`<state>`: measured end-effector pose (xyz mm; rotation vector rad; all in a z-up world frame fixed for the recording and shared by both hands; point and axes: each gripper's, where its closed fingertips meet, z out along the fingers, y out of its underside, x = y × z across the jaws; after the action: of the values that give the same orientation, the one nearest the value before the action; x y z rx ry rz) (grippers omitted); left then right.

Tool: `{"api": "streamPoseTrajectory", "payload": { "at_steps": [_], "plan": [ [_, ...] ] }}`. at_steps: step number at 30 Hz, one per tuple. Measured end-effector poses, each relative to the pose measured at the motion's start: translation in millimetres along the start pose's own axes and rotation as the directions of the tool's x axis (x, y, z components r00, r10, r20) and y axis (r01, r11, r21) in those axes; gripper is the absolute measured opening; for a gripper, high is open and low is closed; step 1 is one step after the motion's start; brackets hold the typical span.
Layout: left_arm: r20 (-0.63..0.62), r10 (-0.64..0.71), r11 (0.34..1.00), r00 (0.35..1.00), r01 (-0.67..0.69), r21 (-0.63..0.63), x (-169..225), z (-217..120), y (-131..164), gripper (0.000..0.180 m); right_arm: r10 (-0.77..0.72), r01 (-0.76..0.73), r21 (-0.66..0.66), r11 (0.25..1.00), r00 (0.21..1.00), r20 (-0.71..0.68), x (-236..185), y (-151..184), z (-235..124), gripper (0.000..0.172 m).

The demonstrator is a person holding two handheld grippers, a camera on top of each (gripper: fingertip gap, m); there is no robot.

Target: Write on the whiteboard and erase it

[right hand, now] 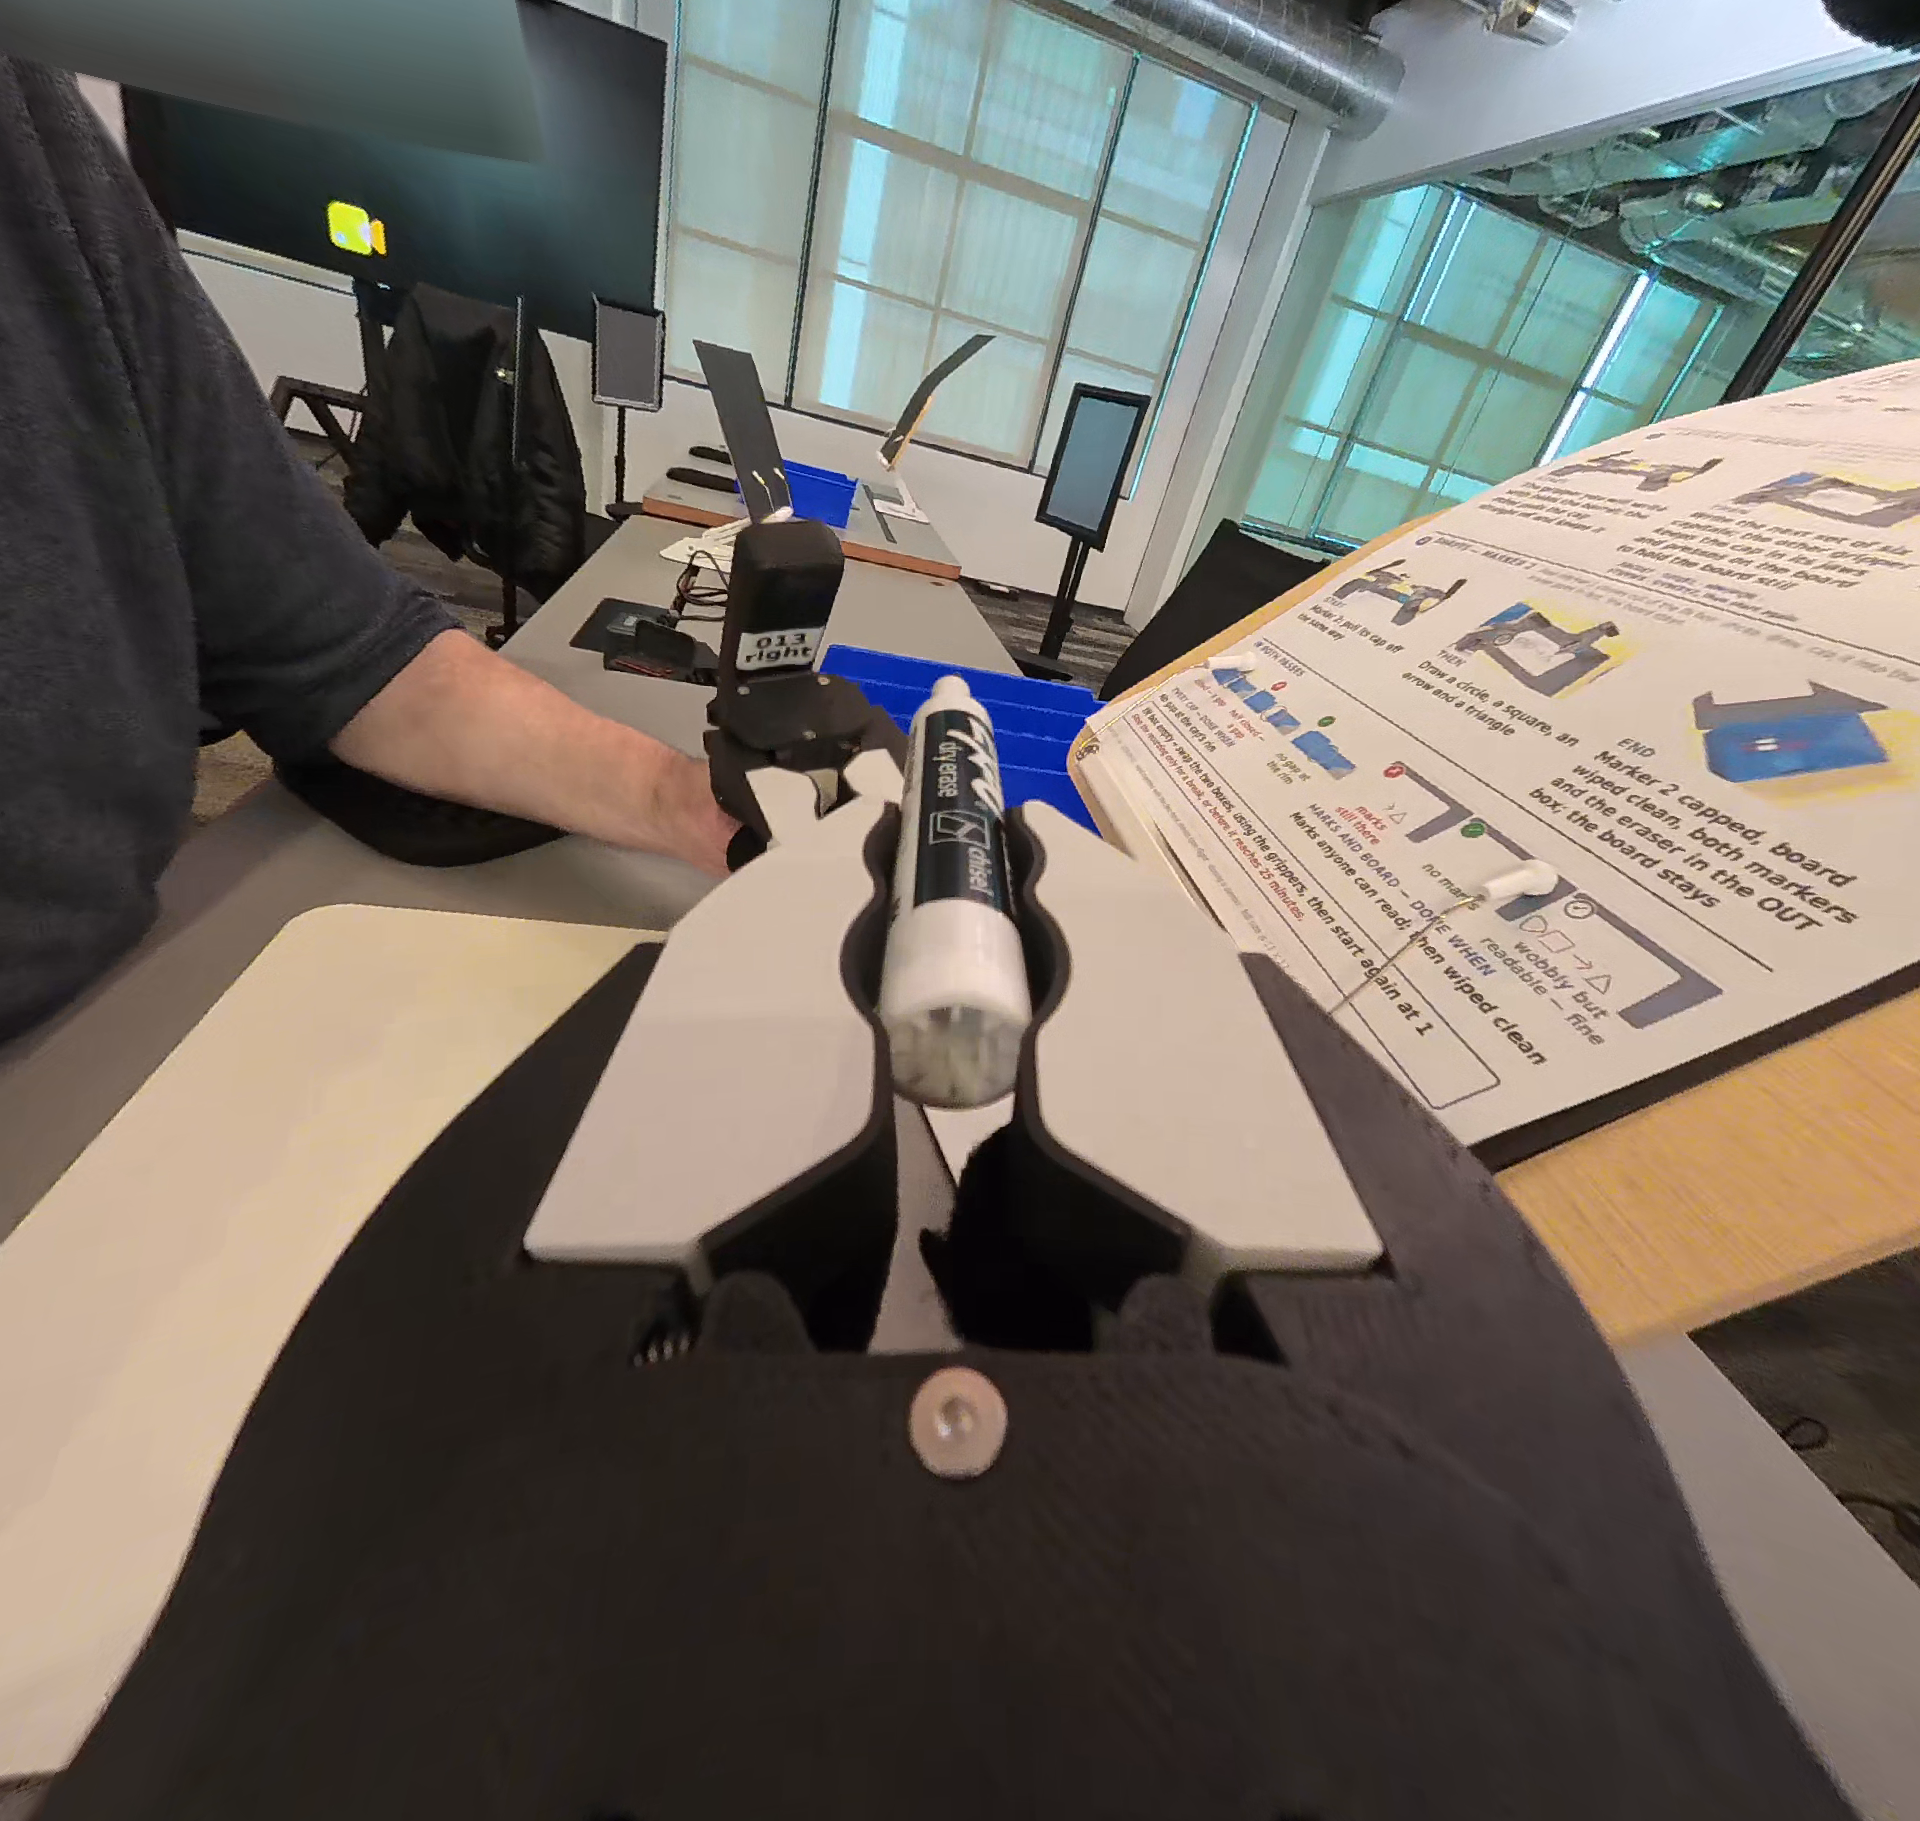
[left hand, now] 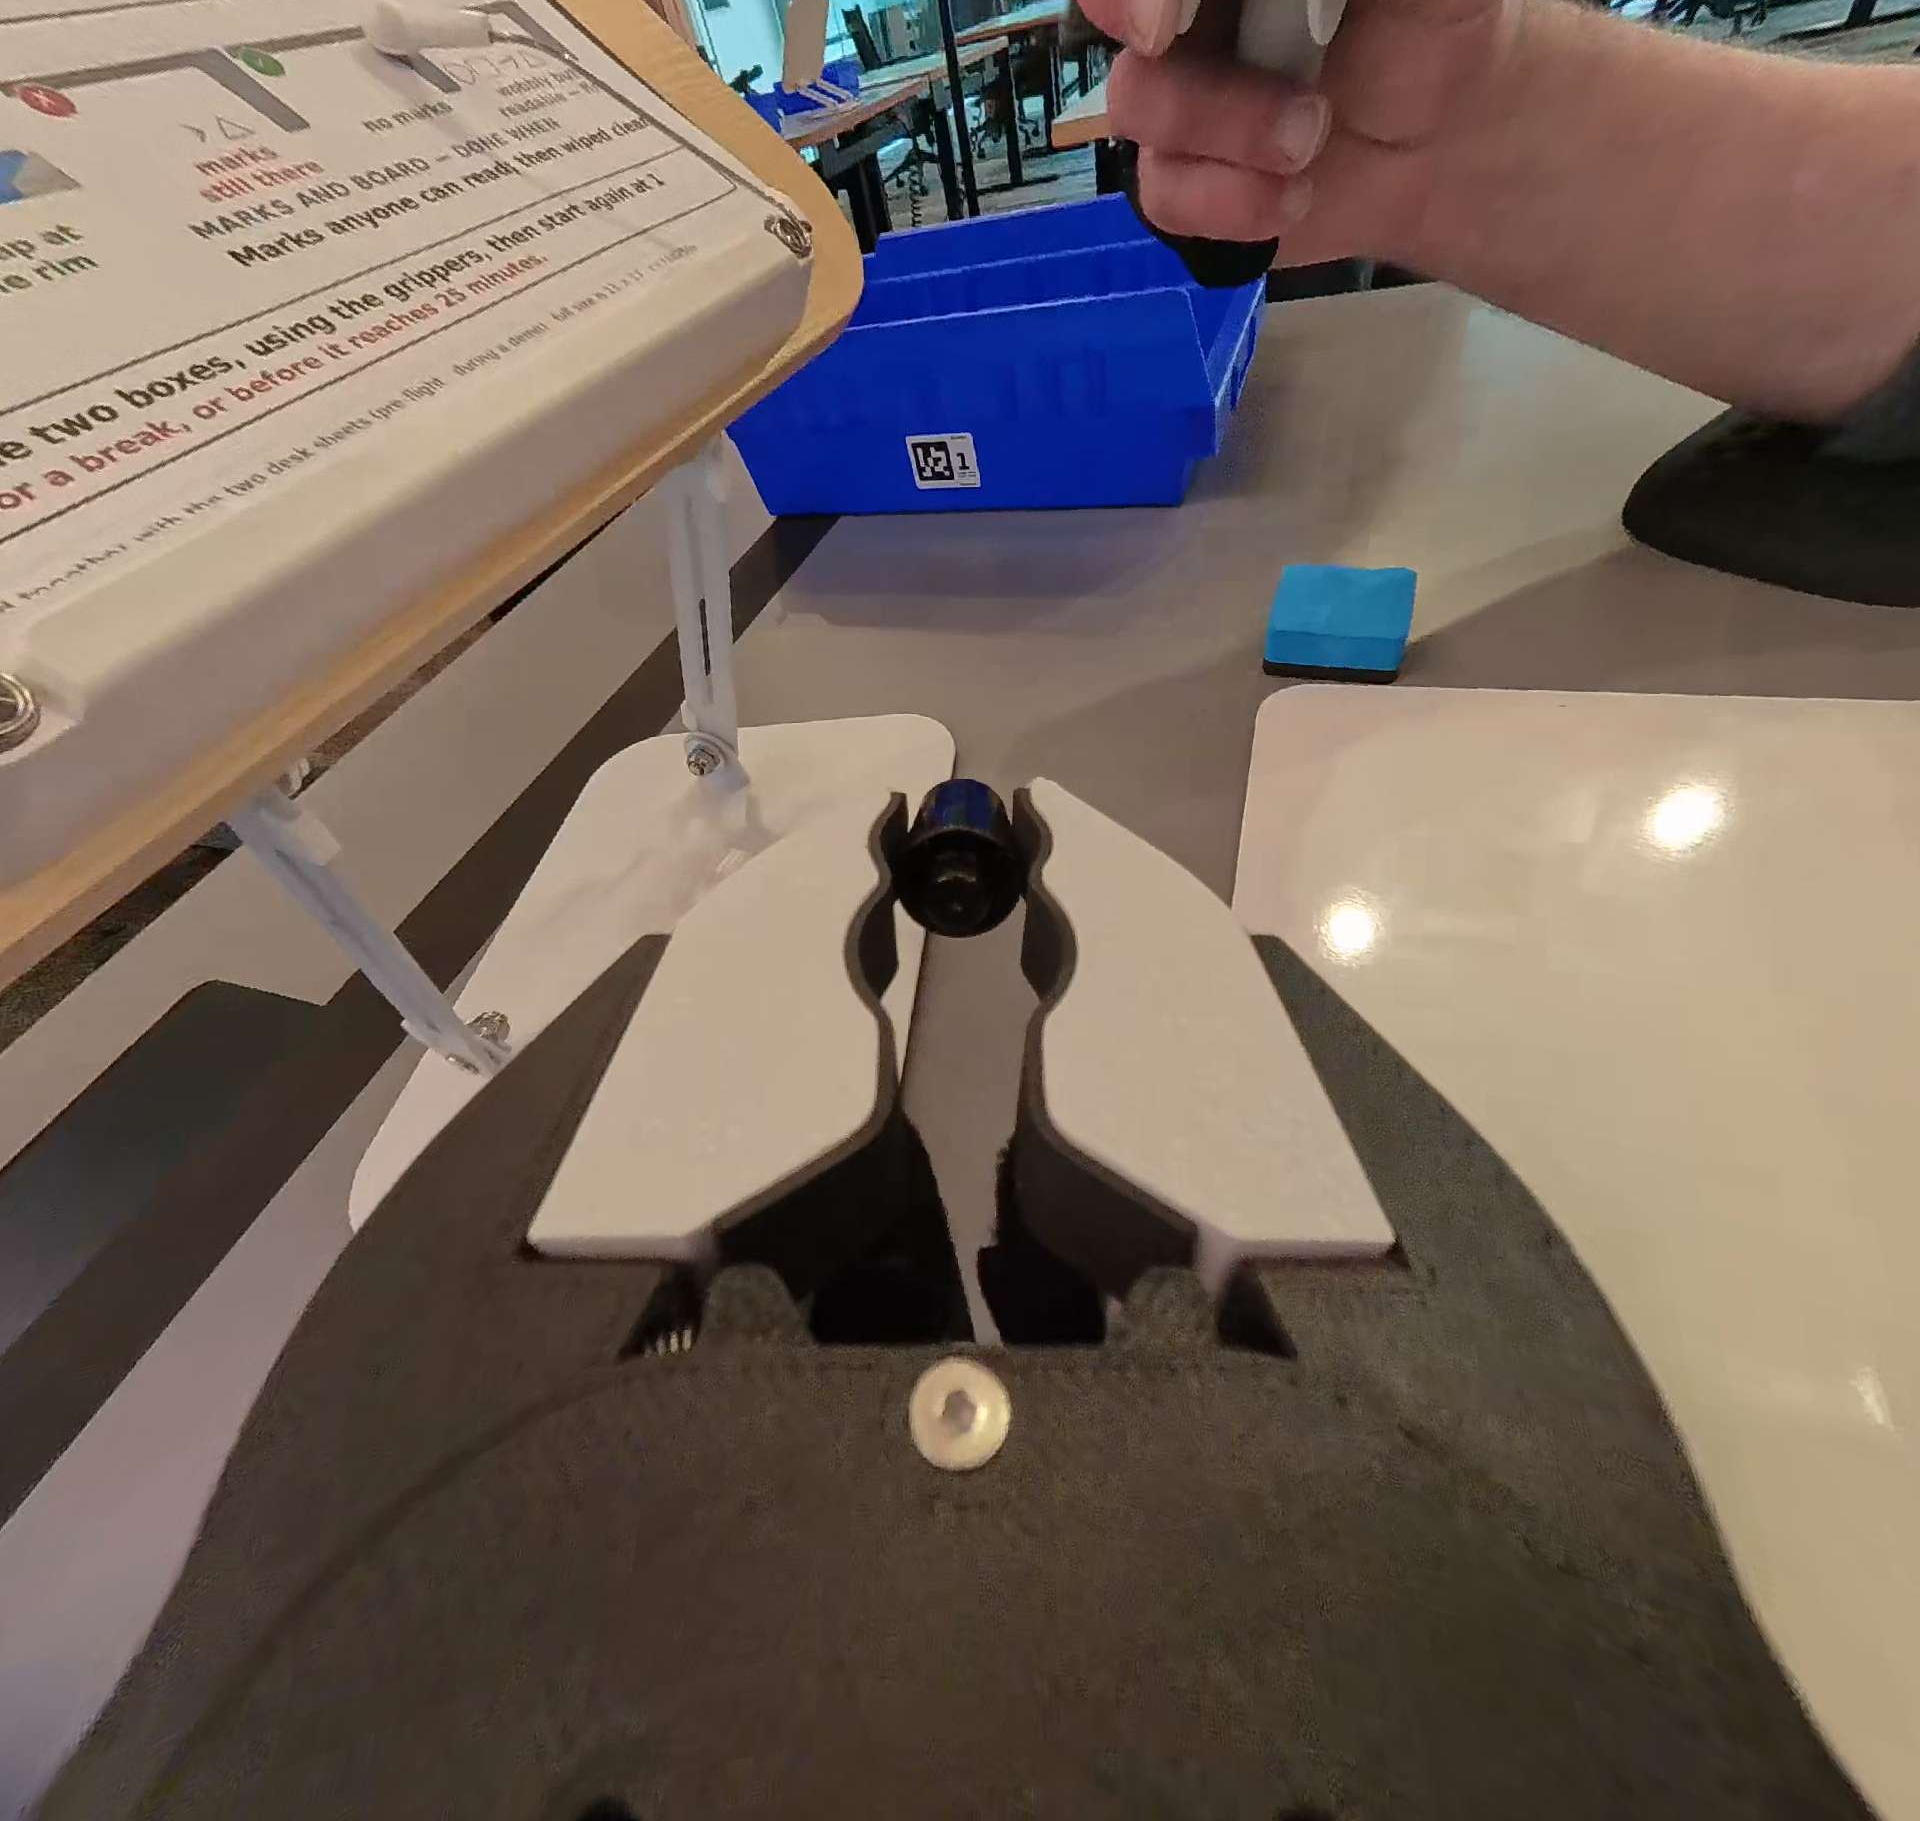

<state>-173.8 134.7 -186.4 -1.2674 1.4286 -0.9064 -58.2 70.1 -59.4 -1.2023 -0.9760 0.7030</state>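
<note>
Your right gripper (right hand: pixel 951 898) is clamped on a white-barrelled dry-erase marker with a dark label (right hand: pixel 954 872), pads pressing its sides, barrel pointing up and away. Your left gripper (left hand: pixel 958 872) pinches a small dark blue-black marker cap (left hand: pixel 958 872) at its tips. Judged step: uncapped, about to write. The glossy white whiteboard (left hand: pixel 1621 992) lies just right of the left gripper, the blue foam eraser (left hand: pixel 1340 620) beyond it. Next: tip the marker down onto the board.
</note>
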Motion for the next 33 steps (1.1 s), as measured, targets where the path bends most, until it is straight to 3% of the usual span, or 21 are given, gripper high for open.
{"api": "streamPoseTrajectory", "payload": {
  "at_steps": [33],
  "plan": [
    [-0.009, -0.050, 0.999, 0.999, 0.050, 0.017, -4, 1, 6, 0.019, -0.015, 0.017, -0.073, 0.997, 0.999, 0.030, -11, 20, 15, 0.020]
  ]
}}
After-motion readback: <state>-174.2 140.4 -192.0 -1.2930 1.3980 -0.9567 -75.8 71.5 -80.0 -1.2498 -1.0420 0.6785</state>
